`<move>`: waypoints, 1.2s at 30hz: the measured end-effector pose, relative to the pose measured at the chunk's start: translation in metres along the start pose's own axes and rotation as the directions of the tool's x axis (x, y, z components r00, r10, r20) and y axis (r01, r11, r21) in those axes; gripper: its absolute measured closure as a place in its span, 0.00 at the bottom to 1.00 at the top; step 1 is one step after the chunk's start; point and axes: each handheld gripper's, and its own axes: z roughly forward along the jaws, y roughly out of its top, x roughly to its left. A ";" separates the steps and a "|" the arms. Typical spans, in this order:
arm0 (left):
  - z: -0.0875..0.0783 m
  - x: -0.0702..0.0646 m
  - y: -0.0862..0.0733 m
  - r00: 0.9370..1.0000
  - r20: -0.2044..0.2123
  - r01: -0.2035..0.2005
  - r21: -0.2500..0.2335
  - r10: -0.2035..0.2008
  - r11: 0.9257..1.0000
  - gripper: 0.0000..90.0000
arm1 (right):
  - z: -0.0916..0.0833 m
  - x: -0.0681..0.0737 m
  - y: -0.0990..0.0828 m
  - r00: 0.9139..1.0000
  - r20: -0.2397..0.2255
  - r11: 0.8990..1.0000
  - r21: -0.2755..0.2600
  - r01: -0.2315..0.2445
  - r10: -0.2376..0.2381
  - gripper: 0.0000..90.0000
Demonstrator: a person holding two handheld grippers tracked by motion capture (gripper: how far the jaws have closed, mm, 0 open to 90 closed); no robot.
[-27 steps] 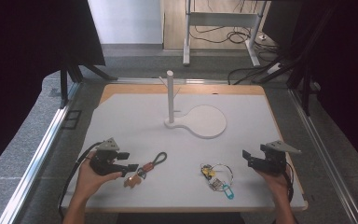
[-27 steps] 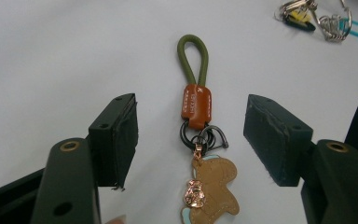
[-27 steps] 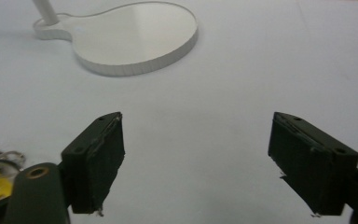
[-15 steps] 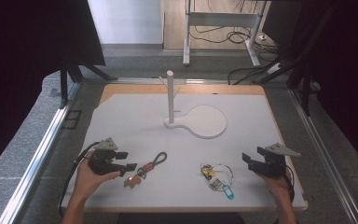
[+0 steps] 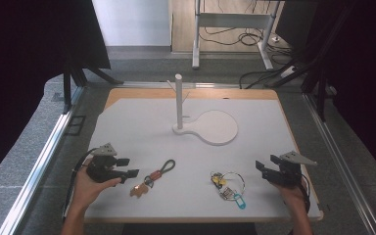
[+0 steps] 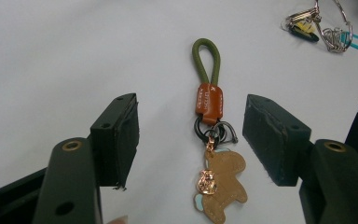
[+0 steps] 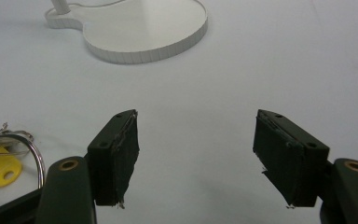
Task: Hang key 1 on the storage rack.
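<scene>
Barely shifted since earlier: left gripper (image 5: 127,167) a touch nearer the keychain (image 5: 152,178), jaws wide apart with it lying between them on the mat (image 5: 142,117). Right gripper (image 5: 266,168) also agape, empty, beside key ring (image 5: 227,186).

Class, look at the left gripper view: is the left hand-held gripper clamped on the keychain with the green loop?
No, the left hand-held gripper stands open, its pads apart from the keychain, which lies flat on the white table between them.
</scene>
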 end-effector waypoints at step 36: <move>0.043 -0.031 0.043 0.990 0.006 -0.140 0.259 0.144 0.956 0.47 | 0.004 0.010 -0.002 1.000 -0.018 0.999 0.026 0.024 -0.024 0.38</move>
